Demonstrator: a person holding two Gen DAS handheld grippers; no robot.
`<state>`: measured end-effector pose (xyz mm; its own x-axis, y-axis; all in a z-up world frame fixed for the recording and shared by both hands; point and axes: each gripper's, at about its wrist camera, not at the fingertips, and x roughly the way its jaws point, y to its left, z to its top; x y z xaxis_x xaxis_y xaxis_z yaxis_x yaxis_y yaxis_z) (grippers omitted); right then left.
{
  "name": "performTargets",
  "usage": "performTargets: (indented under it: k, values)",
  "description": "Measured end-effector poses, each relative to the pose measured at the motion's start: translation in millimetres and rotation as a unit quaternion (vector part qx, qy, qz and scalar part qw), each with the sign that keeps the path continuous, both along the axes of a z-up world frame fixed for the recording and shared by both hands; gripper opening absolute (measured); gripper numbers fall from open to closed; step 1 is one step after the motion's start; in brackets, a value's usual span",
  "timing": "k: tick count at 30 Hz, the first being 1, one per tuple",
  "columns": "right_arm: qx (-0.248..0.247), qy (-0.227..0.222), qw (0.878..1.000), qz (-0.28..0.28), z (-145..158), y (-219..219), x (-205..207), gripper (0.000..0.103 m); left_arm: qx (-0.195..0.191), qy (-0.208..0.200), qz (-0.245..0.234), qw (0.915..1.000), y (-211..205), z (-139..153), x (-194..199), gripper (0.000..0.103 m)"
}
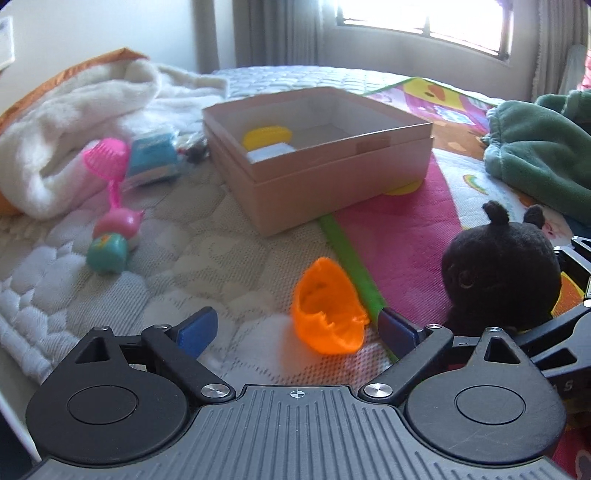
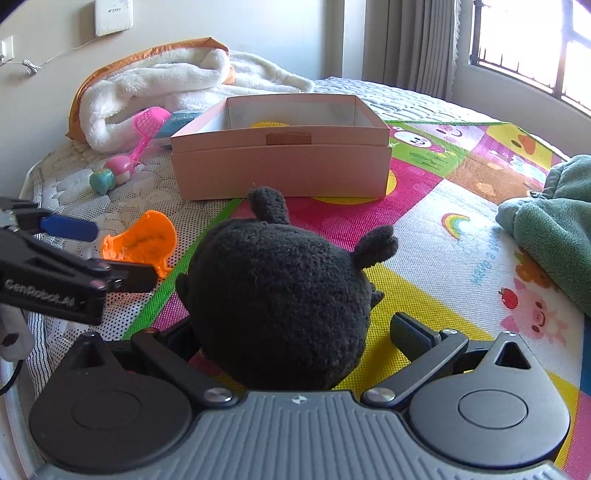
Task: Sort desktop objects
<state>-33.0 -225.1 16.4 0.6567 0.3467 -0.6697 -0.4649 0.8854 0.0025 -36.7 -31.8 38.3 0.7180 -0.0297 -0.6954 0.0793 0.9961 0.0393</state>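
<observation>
Left gripper (image 1: 297, 330) spread wide, orange scoop (image 1: 328, 308) sitting between its fingers. Right gripper (image 2: 295, 332) spread around black plush (image 2: 280, 299), not pinching. Close squarely before lifting toward the box (image 2: 280, 162) ahead.

Sunlit window (image 2: 532, 48), grey curtains (image 1: 280, 33), quilted bed (image 1: 207, 266)

Each black claw (image 1: 299, 328) has 2 blue-padded fingers (image 1: 195, 330), silver screws, and a ribbed grey base.
</observation>
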Motion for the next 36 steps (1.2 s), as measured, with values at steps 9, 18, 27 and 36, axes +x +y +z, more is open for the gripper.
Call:
performTargets:
  k: [9,18,27,36]
  values:
    - [0.003,0.0,1.0,0.0,-0.8,-0.6,0.0,0.103,0.002,0.005,-0.009,0.9999,-5.1,1.1,0.7,0.049]
    - [-0.008,-0.019,1.0,-0.002,8.4,-0.4,-5.6,0.102,-0.001,0.017,0.004,0.9998,0.4,5.5,-5.0,0.049]
    - [-0.037,-0.026,0.999,0.017,34.5,-1.5,-13.7,0.072,-0.015,0.014,0.008,0.9998,0.1,11.4,-17.5,0.049]
    - [-0.028,-0.049,0.998,0.021,67.1,-0.3,-34.2,0.072,-0.011,-0.007,0.004,0.9999,-2.1,24.7,-35.7,0.049]
